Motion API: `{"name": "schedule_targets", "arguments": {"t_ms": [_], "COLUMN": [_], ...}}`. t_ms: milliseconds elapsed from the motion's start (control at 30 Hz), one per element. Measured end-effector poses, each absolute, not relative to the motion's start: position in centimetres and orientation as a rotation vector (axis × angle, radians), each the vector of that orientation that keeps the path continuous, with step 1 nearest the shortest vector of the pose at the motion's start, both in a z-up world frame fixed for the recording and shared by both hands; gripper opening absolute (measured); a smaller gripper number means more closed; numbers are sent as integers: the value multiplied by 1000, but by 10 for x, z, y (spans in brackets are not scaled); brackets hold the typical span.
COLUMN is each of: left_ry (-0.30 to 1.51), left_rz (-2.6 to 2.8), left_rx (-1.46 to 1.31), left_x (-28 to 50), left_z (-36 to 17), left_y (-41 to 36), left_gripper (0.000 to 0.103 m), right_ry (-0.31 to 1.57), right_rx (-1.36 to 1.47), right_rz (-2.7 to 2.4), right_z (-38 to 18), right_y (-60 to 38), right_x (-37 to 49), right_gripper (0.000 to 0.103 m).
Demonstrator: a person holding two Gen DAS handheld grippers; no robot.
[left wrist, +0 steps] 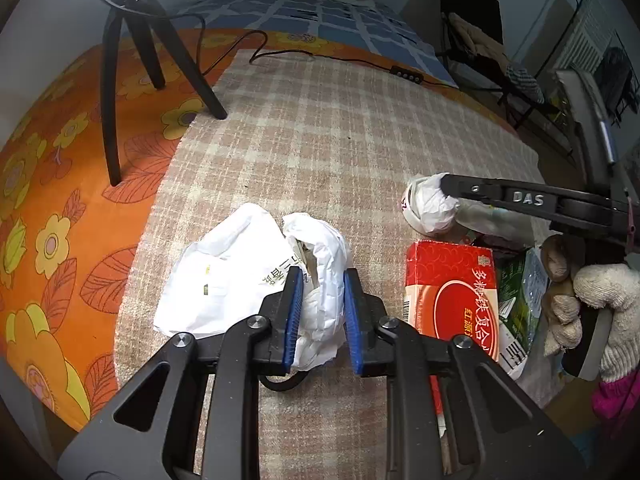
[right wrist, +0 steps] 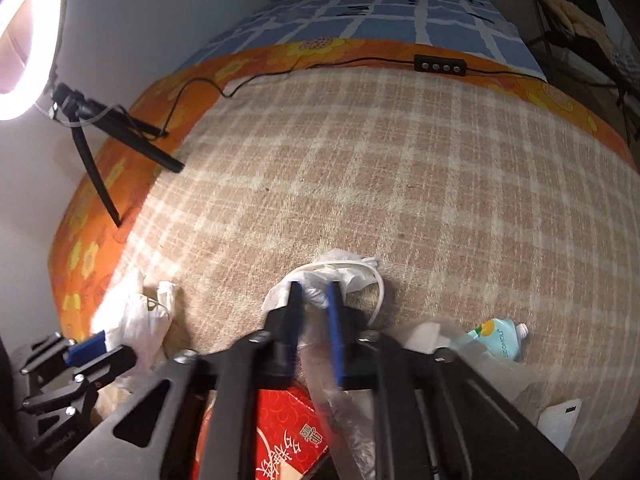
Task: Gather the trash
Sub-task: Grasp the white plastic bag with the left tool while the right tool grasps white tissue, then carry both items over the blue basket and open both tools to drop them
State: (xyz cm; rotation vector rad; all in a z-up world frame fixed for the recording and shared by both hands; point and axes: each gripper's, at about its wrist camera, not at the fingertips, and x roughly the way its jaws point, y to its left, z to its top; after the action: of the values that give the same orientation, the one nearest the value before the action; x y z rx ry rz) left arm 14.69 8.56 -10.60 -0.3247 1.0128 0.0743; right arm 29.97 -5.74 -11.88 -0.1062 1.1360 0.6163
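Pinching crumpled white paper [left wrist: 320,304] on the bed [left wrist: 320,140], the left gripper [left wrist: 320,312] should squeeze firmly, then lift straight; the right gripper [right wrist: 316,304] has its fingers narrowed on a white wrapper [right wrist: 340,272] beside the red box [left wrist: 452,300].

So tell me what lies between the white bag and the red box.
In the left wrist view, only bare checked blanket separates the white bag from the red box.

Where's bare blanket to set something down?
Free: the checked blanket from the white bag and plastic wad out to the cable. Crowded: the near edge around the red box and tube.
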Motion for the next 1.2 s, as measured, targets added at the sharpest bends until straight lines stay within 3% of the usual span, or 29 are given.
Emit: {"name": "schedule_targets", "arguments": {"t_ms": [100, 733, 1200], "left_ry": [996, 828, 806], "left_rz": [71, 35, -114], "left_rx": [-359, -427, -307], "left_x": [143, 98, 25], "left_z": [-101, -37, -8], "left_y": [91, 108, 45], "left_gripper": [6, 6, 6], "right_ry": [1106, 931, 851], "right_rx": [-68, 60, 22], "right_rz": [621, 718, 772], "right_z": [-109, -38, 6], "right_y": [-65, -81, -140], "right_x": [299, 261, 154], "right_gripper": [4, 3, 3]}}
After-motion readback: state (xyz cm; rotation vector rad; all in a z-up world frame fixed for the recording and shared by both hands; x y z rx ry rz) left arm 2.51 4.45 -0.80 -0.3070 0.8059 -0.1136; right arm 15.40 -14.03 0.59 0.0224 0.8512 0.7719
